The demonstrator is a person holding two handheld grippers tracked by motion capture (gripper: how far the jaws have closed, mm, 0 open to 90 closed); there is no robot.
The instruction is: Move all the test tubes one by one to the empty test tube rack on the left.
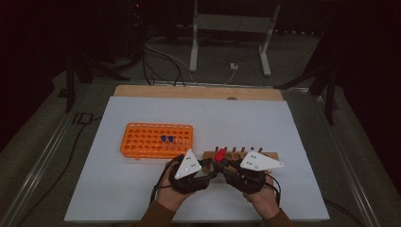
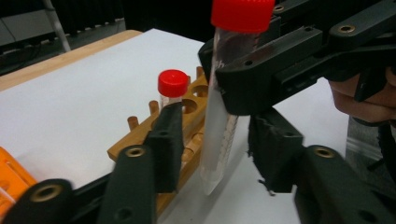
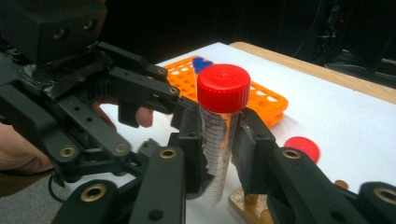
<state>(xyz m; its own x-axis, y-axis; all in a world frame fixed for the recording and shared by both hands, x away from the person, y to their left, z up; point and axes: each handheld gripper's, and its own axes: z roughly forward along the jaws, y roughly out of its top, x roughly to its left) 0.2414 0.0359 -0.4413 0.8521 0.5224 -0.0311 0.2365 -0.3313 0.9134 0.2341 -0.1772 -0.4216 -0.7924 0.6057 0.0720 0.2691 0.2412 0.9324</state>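
Right claw (image 3: 219,154) clamped on a clear graduated tube with red cap (image 3: 223,87), held upright just above the near end of the wooden rack (image 2: 187,121). Left claw (image 2: 212,144) jaws apart, one on each side of the tube's lower half, not touching it. Second red-capped tube (image 2: 172,87) stands in the wooden rack. Orange rack (image 1: 156,140) left of it on the white table (image 1: 283,127), blue-capped tubes (image 1: 165,138) inside. Both hands low at the near edge
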